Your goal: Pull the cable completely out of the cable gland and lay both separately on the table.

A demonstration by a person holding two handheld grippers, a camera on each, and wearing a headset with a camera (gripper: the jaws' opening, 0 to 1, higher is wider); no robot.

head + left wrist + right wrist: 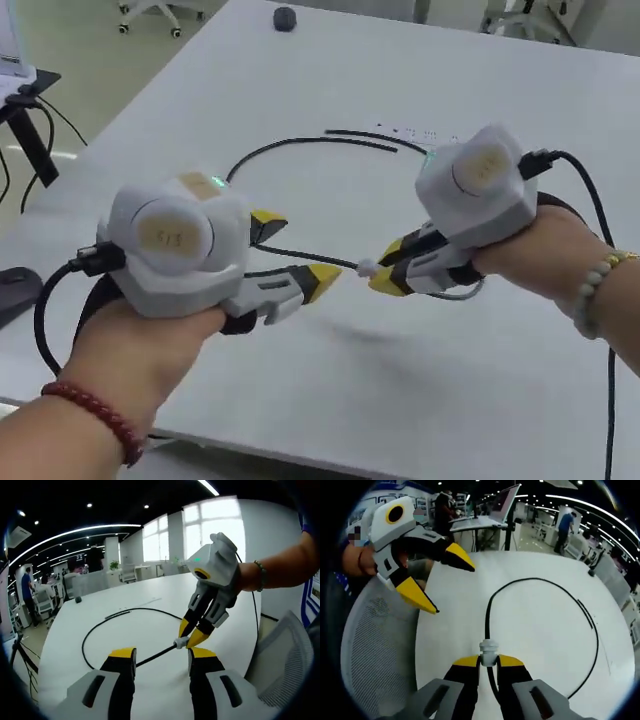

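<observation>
A long black cable [262,152] loops over the white table [420,390], and one end runs into a small white cable gland [367,268]. My right gripper [385,273] is shut on that gland [488,649], with the cable [488,611] leading away from its jaws. My left gripper [296,252] hangs open just left of the gland, yellow tips apart. In the left gripper view the cable [156,656] runs across the gap of the left gripper [162,655] untouched, and the right gripper [192,633] holds the gland [180,642] just ahead.
A second, short black cable piece [372,134] lies beyond the loop. A dark round object [285,18] sits at the table's far end. A mesh chair [287,665] stands close to the near table edge. Office desks and people are in the background.
</observation>
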